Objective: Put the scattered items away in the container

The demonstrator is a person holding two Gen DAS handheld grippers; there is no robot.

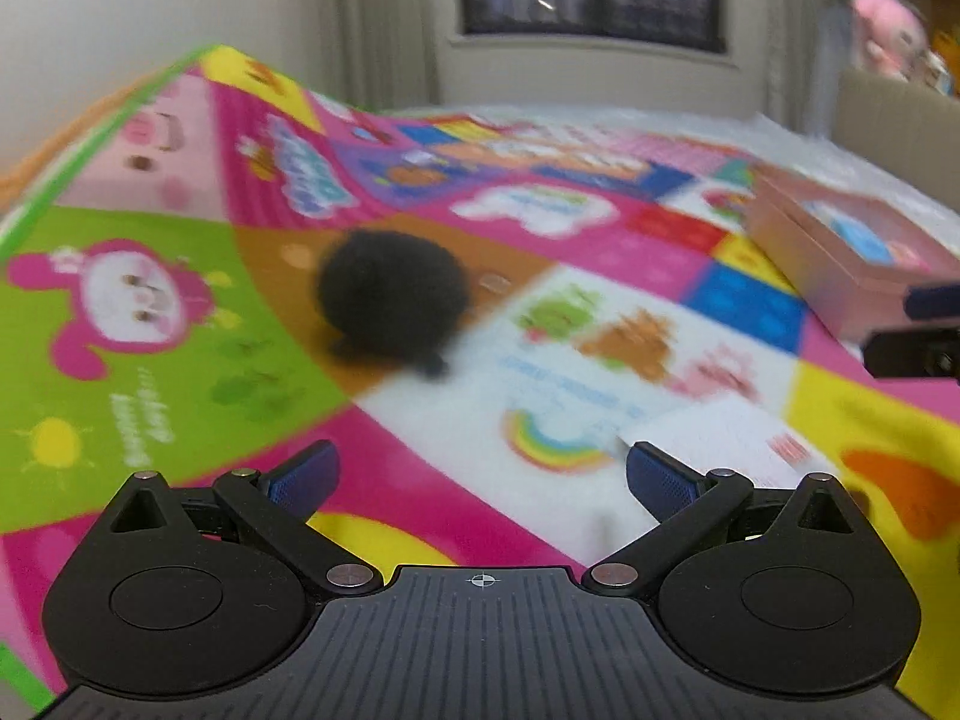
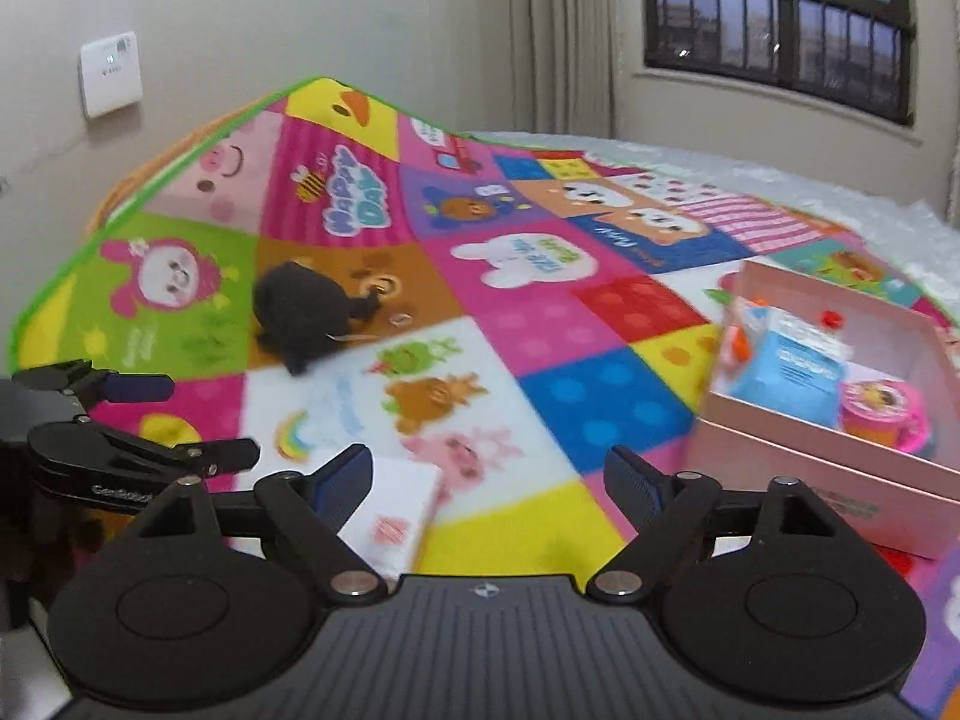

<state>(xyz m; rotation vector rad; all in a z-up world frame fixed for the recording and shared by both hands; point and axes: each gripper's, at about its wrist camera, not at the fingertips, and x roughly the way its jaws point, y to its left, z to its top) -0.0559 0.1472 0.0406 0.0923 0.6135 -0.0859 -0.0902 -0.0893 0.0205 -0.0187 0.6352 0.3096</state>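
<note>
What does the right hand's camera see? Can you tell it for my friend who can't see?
The right tongs hang open and empty over a bright cartoon play mat. A pink box on the right holds a blue packet and a pink round toy. A black fuzzy thing and a white card lie loose on the mat.

Items on the play mat (image 2: 540, 312), counted
One black plush toy (image 2: 303, 312); one white card (image 2: 390, 510); one pink box (image 2: 840, 468) holding one blue carton (image 2: 792, 372) and one pink round tin (image 2: 882, 414); two coins (image 2: 384, 287).
</note>
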